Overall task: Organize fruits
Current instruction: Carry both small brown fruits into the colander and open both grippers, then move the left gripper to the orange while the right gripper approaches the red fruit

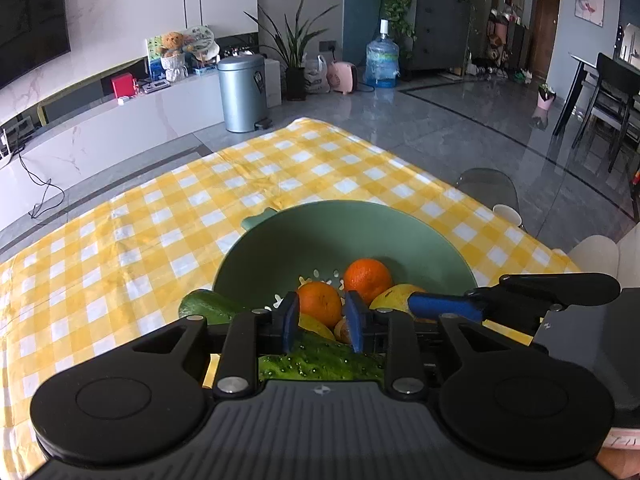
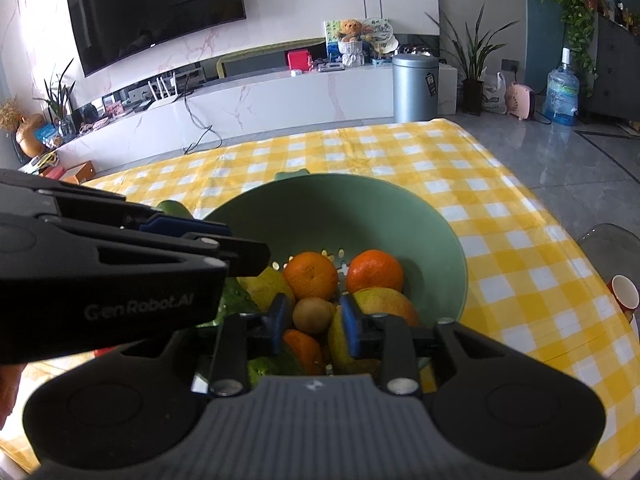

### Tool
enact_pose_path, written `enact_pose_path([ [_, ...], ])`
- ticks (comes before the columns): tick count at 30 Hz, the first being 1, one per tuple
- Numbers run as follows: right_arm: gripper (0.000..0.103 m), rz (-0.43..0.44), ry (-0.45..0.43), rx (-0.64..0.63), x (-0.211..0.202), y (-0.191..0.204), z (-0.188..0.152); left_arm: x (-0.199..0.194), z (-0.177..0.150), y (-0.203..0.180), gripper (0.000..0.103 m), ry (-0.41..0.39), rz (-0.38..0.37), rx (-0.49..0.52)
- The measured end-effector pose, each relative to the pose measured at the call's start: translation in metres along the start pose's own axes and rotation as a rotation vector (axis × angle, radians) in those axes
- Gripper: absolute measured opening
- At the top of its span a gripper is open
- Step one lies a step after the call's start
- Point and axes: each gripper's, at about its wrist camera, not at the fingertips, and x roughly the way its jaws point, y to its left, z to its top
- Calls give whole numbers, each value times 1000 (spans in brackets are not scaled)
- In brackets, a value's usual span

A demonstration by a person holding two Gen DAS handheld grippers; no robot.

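Fruit sits piled in a green bowl (image 1: 352, 232) on a desk covered by a yellow checked cloth (image 1: 160, 216). Left wrist view: the left tongs (image 1: 322, 322) hang over the near rim of the bowl, fingers apart and grasping nothing. Between and beyond the blue pads lie two oranges (image 1: 320, 303), a yellow pear (image 1: 394, 296) to the right, and a bumpy green cucumber (image 1: 320, 362) directly below the fingers. A second smooth green vegetable (image 1: 206, 305) lies just outside the bowl on the left. The right tongs (image 1: 444, 307) enter from the right edge above the pear; their state cannot be told from this view. Right wrist view: the right tongs (image 2: 314, 326) are released, fingers spread over the fruit pile and holding nothing. A brown kiwi (image 2: 313, 314) lies between the pads, with two oranges (image 2: 311, 274) beyond it and a large yellow-orange fruit (image 2: 380, 304) to the right. The left tongs (image 2: 192, 228) cross in from the left above the bowl (image 2: 440, 240). A red cup (image 2: 624, 294) stands at the right edge.
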Motion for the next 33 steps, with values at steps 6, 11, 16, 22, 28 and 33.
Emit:
enact_pose_path([
  [6,45,1,-41,5,-8,-1,-1,-15,-1,1,33,-25,17,-21],
  [11,59,-2,-82,17,-17,-2,-1,-30,-4,3,37,-42,22,-54],
  [16,67,-1,-146,26,-31,3,-5,-48,-11,6,39,-73,34,-90],
  [22,73,3,-222,1,-47,19,-14,-68,-22,15,46,-87,67,-121],
  [28,79,-1,-277,-54,-57,42,-26,-86,-38,28,47,-81,111,-139],
  [33,81,19,-271,-102,-59,61,-35,-95,-54,40,48,-63,139,-143],
])
